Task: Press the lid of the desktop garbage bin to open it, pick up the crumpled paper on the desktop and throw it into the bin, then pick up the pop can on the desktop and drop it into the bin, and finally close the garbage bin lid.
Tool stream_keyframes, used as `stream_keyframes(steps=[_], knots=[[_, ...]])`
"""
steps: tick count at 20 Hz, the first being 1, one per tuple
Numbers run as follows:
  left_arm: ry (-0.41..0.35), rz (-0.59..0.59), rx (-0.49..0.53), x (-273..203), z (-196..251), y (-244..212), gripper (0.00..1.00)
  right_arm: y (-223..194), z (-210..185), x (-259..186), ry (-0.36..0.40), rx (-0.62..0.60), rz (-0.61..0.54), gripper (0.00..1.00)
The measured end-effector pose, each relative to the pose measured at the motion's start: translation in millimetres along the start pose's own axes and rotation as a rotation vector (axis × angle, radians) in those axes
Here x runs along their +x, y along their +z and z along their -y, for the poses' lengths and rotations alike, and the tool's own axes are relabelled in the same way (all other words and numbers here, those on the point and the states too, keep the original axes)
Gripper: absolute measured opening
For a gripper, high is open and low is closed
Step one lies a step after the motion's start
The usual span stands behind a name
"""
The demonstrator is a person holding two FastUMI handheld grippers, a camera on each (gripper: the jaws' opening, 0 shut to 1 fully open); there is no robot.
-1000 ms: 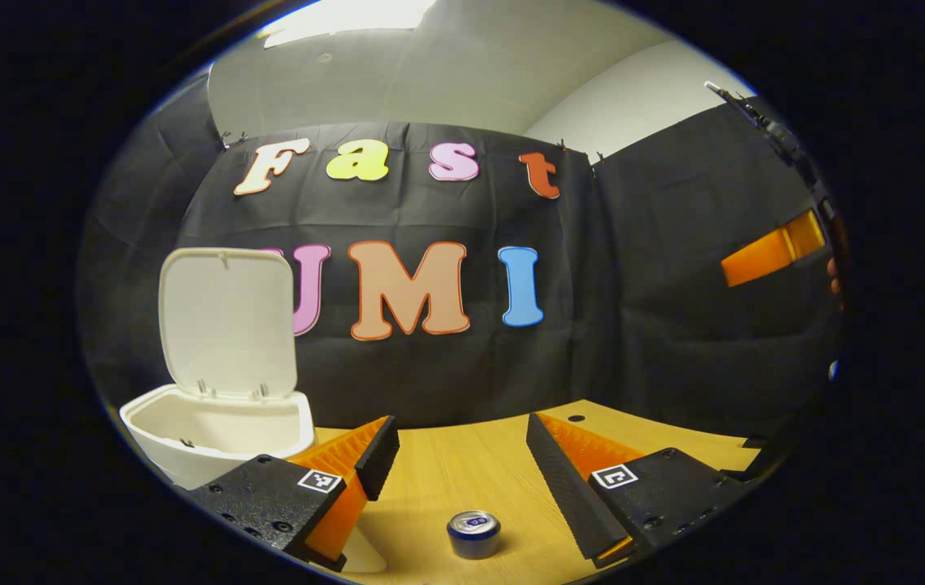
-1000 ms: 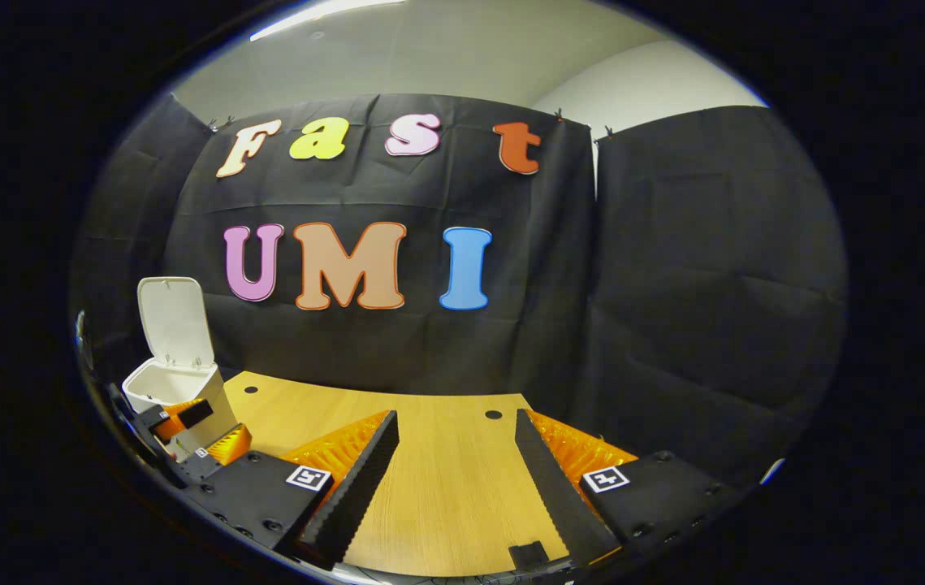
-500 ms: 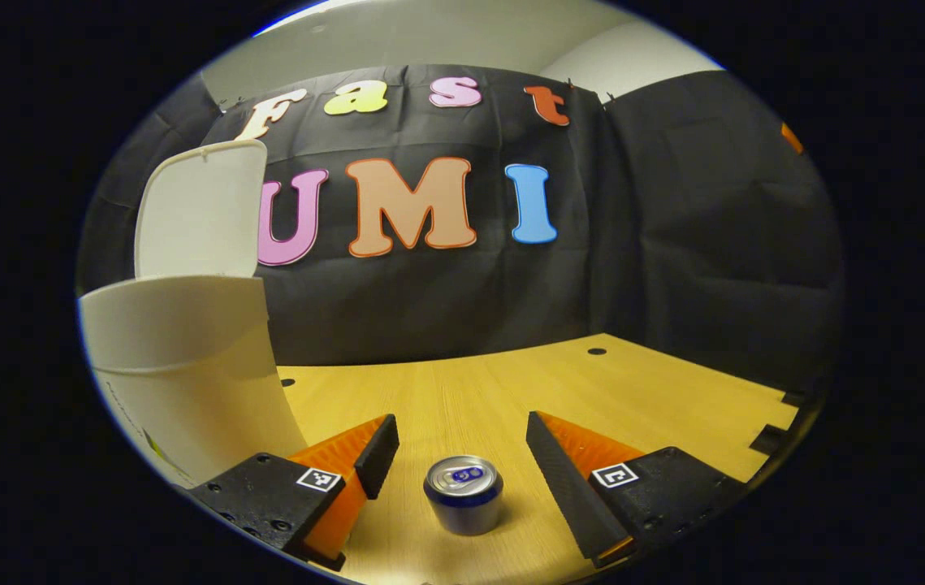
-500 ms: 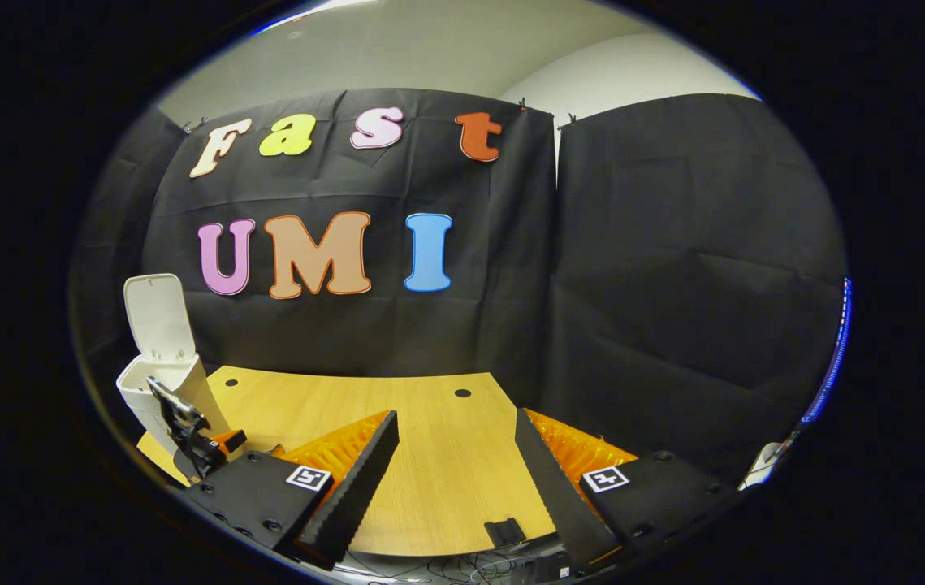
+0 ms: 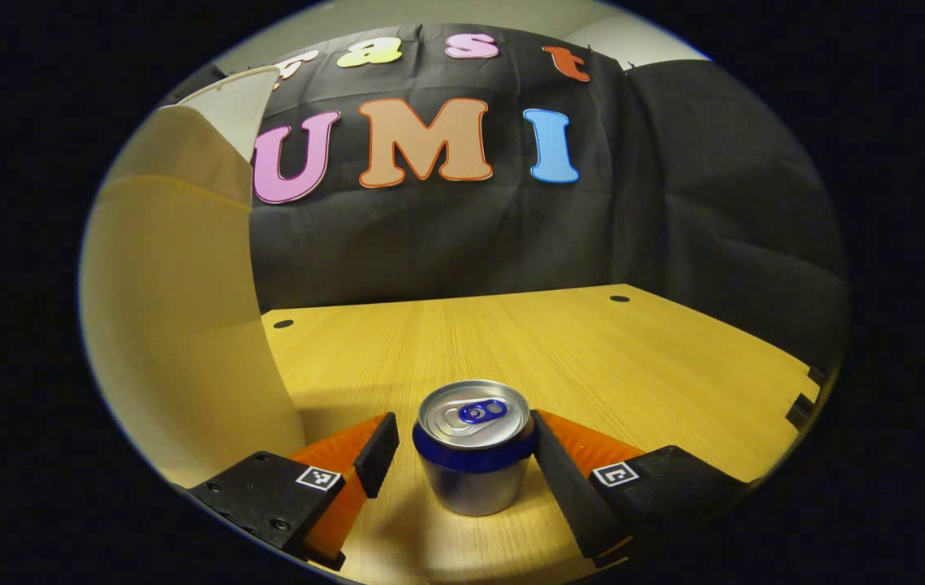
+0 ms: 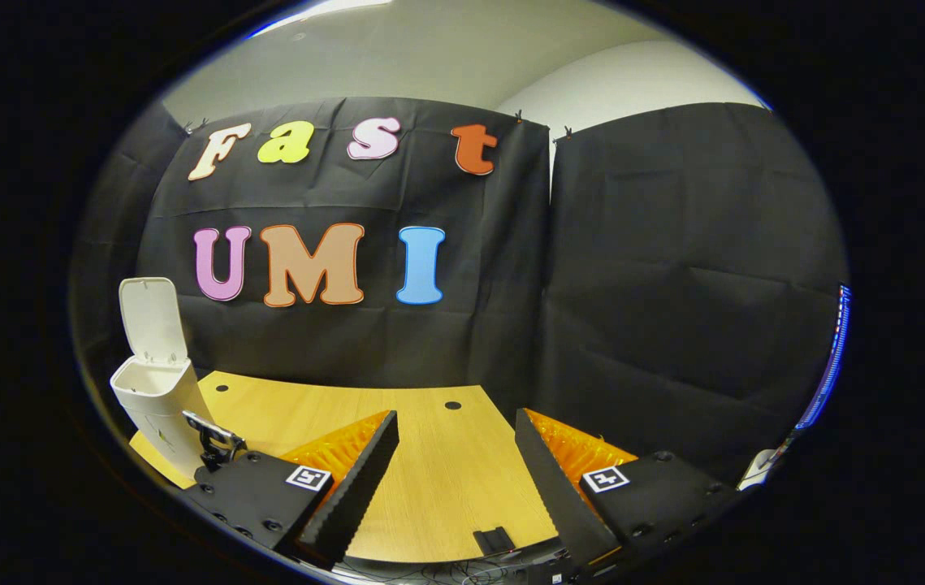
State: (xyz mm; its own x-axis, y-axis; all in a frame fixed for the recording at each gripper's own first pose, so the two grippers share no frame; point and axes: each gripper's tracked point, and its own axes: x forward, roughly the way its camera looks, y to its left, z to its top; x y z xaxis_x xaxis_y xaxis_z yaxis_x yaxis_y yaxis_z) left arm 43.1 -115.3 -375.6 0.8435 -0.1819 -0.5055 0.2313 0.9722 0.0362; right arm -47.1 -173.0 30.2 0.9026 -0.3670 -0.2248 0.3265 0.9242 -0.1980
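Observation:
A silver pop can (image 5: pixel 474 447) with a blue band stands upright on the wooden table (image 5: pixel 592 349). My left gripper (image 5: pixel 462 439) is open and low at the table, with the can between its fingers. The right-hand finger (image 5: pixel 559 479) is at the can's side; a gap separates the other finger from the can. The white garbage bin (image 5: pixel 178 325) rises close on the left with its lid (image 5: pixel 235 106) up. In the right gripper view the bin (image 6: pixel 155 398) stands far left, its lid (image 6: pixel 149 317) upright. My right gripper (image 6: pixel 456 426) hangs open over the table with nothing in it.
Two round cable holes (image 5: pixel 618 298) (image 5: pixel 283 323) mark the back of the table. Its right edge has notches (image 5: pixel 799 406). In the right gripper view a black clip (image 6: pixel 494 540) sits on the near edge, above loose cables. Part of the left gripper (image 6: pixel 214 443) shows beside the bin.
My left gripper has come down and forward, so the can now stands between its fingers and the bin looms closer on the left. The right gripper has barely shifted.

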Motion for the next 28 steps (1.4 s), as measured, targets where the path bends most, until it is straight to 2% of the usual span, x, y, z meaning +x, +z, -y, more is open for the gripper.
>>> stream_keyframes(steps=[2,4,7,8,12,13,14,19,23,24,25,27,28], knots=[[-0.007,-0.028,0.002,3.8,1.8,-8.1,0.96,-2.3,-1.0,2.3,0.003,-0.004,-0.008,0.96],[-0.005,-0.03,0.005,1.5,2.3,-7.2,0.79,-2.3,-3.4,5.3,0.008,-0.005,-0.009,0.96],[-0.023,-0.041,0.001,1.0,6.7,-6.4,0.78,-1.2,-6.3,10.4,0.017,0.0,-0.008,0.97],[-0.024,-0.044,-0.001,-0.6,5.2,-5.4,0.78,-1.6,-7.8,11.9,0.02,0.0,-0.008,1.0],[-0.037,-0.014,-0.033,-14.6,2.7,15.1,0.78,-3.8,-12.6,20.4,0.041,0.004,-0.019,0.96],[-0.042,-0.009,-0.039,-19.3,0.8,23.4,0.78,-4.7,-15.9,21.8,0.051,0.008,-0.021,1.0],[-0.044,-0.005,-0.04,-20.9,-2.9,32.6,0.78,-5.9,-17.8,24.0,0.061,0.012,-0.023,0.97],[-0.076,0.073,-0.047,-43.4,-12.2,102.9,0.77,-18.9,-26.7,37.4,0.101,0.025,-0.031,0.97],[-0.097,0.129,-0.042,-64.5,-15.4,166.1,0.77,-39.5,-39.3,47.7,0.158,0.09,-0.08,0.97],[-0.104,0.149,-0.042,-71.5,-16.5,181.8,0.77,-43.7,-41.7,50.4,0.171,0.105,-0.09,1.0],[-0.113,0.175,-0.043,-78.9,-17.8,201.4,0.77,-45.1,-43.4,53.7,0.176,0.114,-0.091,0.97],[-0.109,0.214,-0.032,-87.7,-27.6,233.5,0.77,-48.8,-44.9,60.6,0.185,0.13,-0.094,0.96],[-0.097,0.226,-0.03,-90.6,-36.2,245.3,0.77,-51.8,-42.6,60.1,0.187,0.138,-0.093,1.0]])
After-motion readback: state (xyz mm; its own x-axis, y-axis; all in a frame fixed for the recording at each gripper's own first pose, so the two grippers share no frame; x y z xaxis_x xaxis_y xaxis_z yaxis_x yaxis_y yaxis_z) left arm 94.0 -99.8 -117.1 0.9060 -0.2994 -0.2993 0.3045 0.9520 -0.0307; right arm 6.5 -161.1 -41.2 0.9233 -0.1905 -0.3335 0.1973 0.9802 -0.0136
